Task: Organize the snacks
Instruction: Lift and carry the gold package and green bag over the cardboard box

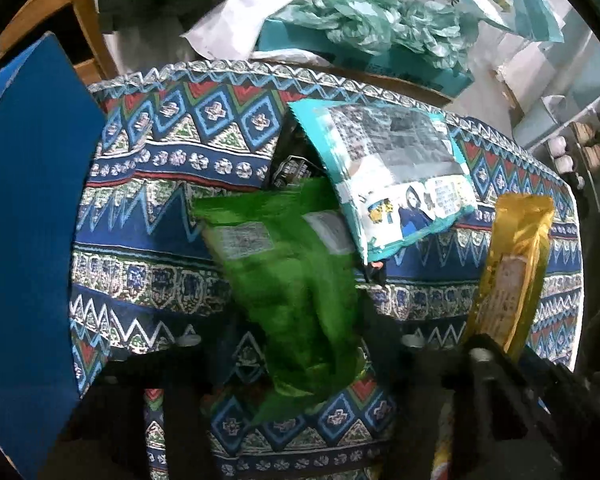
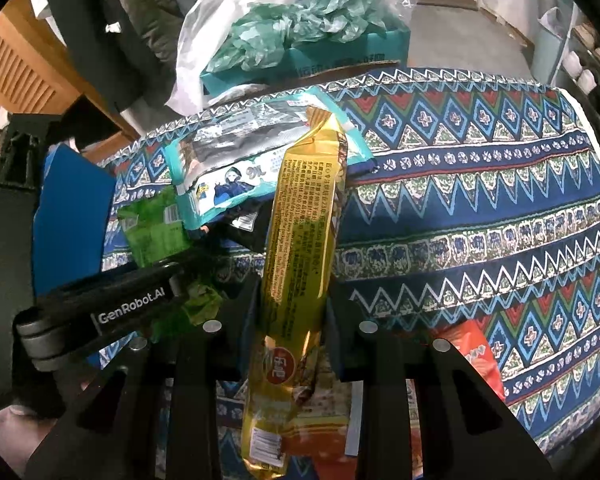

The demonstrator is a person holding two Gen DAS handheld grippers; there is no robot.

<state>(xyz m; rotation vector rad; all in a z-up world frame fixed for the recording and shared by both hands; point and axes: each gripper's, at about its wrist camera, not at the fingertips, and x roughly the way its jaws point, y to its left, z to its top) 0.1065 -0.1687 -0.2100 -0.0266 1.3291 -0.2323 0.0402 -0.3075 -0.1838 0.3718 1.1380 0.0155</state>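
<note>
The right gripper (image 2: 290,316) points steeply downward, its two black fingers (image 2: 244,312) standing close together and pressed against either side of a long gold snack packet (image 2: 300,240), which runs upward between them. In the right wrist view the left gripper (image 2: 184,280) reaches in from the left edge, a black linkage arm angled down toward the same surface. Its fingertips clamp the lower end of a green snack bag (image 1: 288,264). In its own wrist view the left fingers are dark, blurred shapes along the bottom edge, with the green bag rising from between them.
</note>
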